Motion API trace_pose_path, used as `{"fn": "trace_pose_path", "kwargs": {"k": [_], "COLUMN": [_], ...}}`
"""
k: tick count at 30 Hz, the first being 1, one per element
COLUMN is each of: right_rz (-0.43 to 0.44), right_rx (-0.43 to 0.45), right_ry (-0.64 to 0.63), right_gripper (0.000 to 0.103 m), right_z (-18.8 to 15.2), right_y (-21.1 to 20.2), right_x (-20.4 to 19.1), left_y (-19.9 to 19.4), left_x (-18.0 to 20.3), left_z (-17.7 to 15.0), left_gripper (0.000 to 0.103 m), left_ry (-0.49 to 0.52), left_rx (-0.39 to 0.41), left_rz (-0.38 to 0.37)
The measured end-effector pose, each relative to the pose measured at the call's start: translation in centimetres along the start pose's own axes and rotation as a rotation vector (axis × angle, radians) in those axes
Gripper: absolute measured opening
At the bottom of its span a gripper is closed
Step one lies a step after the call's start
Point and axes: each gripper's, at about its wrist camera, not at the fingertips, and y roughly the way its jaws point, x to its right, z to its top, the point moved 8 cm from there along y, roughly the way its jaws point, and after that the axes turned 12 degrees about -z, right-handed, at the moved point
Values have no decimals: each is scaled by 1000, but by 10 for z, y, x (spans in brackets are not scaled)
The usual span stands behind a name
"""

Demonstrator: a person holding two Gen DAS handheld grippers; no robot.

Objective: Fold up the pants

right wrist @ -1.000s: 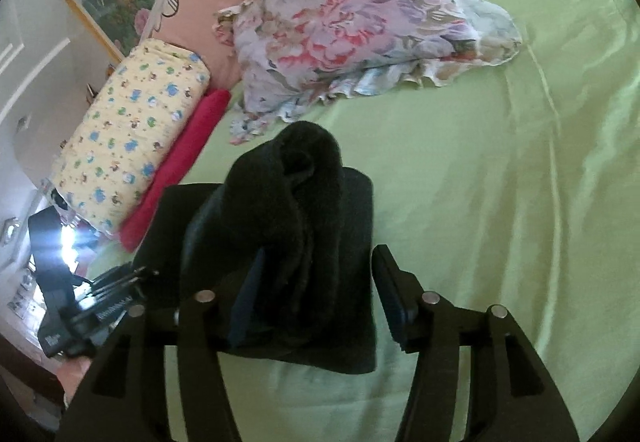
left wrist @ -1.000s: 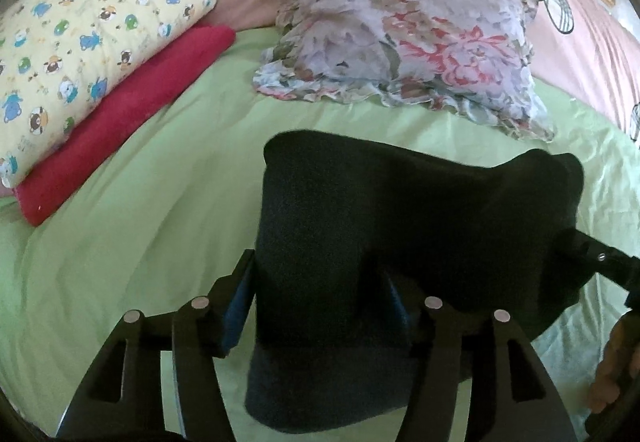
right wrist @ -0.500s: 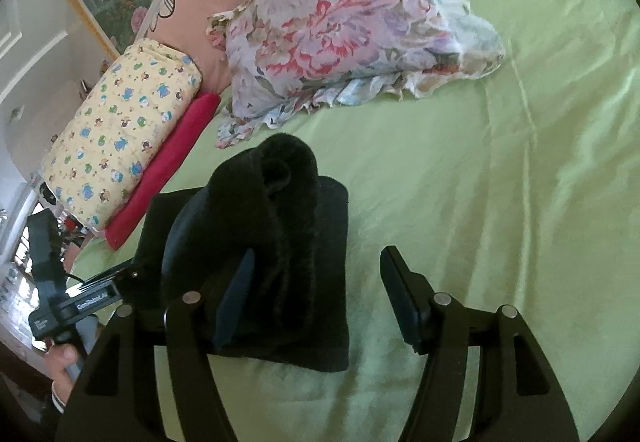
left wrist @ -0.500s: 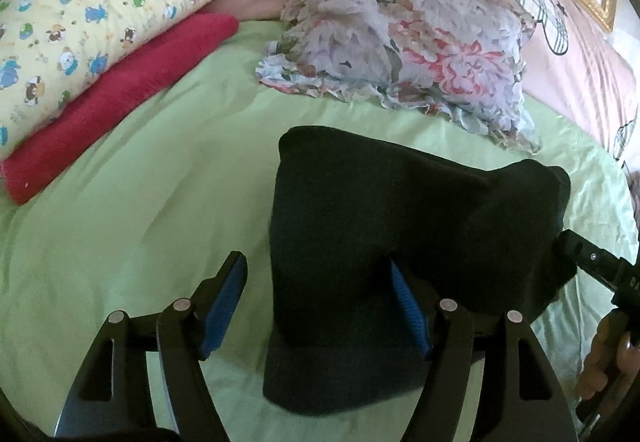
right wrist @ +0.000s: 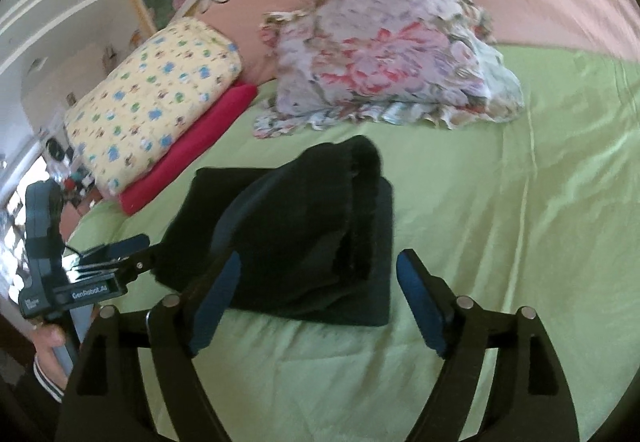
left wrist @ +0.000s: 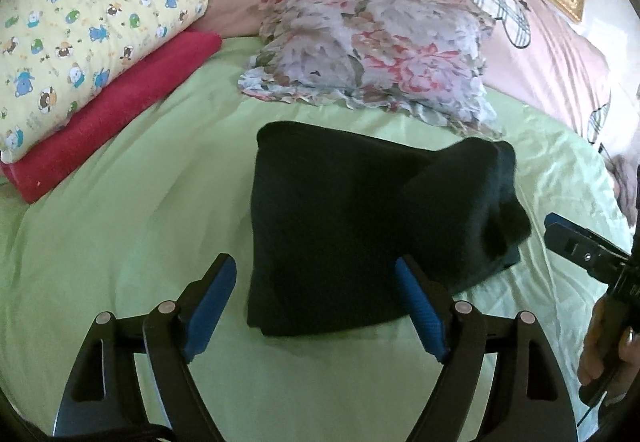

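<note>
On the green bedsheet (left wrist: 120,226) the folded pants (left wrist: 340,226) are lying free — both the left gripper (left wrist: 316,298) and the right gripper (right wrist: 316,298) have just been opening, nothing clamped; best backing straight off without snagging that raised fold.

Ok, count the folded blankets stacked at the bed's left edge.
2: a yellow cartoon-print blanket on top, and a red blanket beneath it. More could be hidden behind.

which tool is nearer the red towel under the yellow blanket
Left. The left tool sits at the side of the folded pants that faces the red towel; the right tool is at the pants' far side, with the bundle between it and the towel.
</note>
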Motion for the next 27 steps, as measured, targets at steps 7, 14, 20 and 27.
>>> {"fn": "trace_pose_path", "kwargs": {"k": [7,14,20,27], "right_rz": [-29,-50,-78,-74], "right_rx": [3,-7,-27,-7], "right_ry": [-96,-148,-178,-188], "right_gripper": [86,87,87,87], "right_z": [-9,-18,-24,-23], "right_y": [-5,1,10,10], "right_x": [-15,-23,-25,-26], "left_y": [0,6,13,11], "left_x": [4,5,4,10], "left_z": [-13,-22,-21,-19], "left_gripper": [84,86,86,86], "left_ry": [22,63,76,112], "left_rx": [-11,-19,-24,8], "left_rz": [-10,16,26,41]}}
